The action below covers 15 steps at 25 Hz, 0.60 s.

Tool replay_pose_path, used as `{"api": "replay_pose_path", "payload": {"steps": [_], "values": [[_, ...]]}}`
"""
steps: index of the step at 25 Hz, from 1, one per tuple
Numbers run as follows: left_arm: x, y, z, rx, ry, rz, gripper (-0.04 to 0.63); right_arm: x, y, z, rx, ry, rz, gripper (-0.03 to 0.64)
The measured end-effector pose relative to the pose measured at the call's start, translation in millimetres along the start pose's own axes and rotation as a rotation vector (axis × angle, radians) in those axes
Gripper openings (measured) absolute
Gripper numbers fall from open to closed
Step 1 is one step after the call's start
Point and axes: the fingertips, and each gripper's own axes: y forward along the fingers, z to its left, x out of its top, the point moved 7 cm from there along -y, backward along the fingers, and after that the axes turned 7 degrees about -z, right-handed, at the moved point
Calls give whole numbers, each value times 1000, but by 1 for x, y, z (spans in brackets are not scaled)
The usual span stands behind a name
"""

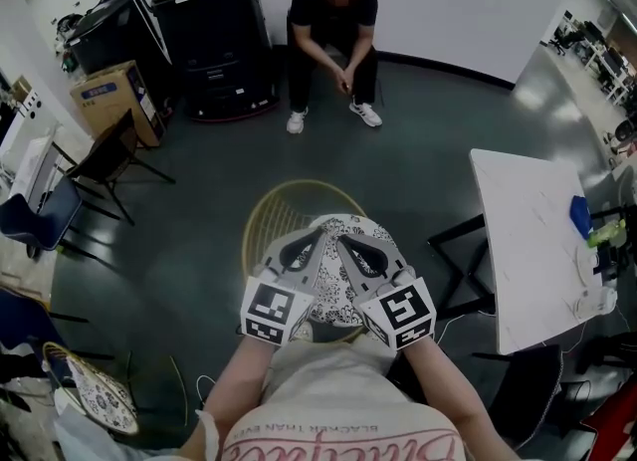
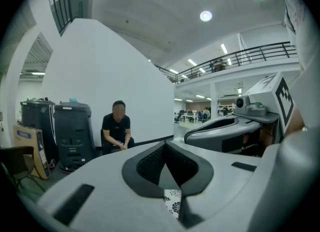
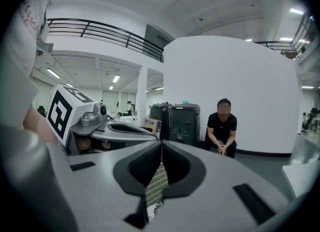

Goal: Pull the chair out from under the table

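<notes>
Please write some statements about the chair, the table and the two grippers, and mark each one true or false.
1. The chair stands apart from the white table, not under it. True.
2. The left gripper grips the chair. False: its jaws are shut on nothing, above the chair.
3. The right gripper is wide open. False: its jaws are together.
4. A person sits by the far wall. True.
</notes>
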Motion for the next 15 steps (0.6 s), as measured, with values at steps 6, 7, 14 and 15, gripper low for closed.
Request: {"api": "replay_pose_path", "payload": {"steps": [6,7,14,15], "values": [[1,7,-4,-22,12,-5,5,-1,1,-4,-5,6,-1,6],[1,8,-4,-23,11,-4,5,-2,2,-4,-4,5,1,6],[-2,11,-4,-13,16,-4,5,-6,2,-9,-13,5,6,6],[-2,12,-4,-12,18,-5,5,-6,2,-9,-12,5,5,6]]}}
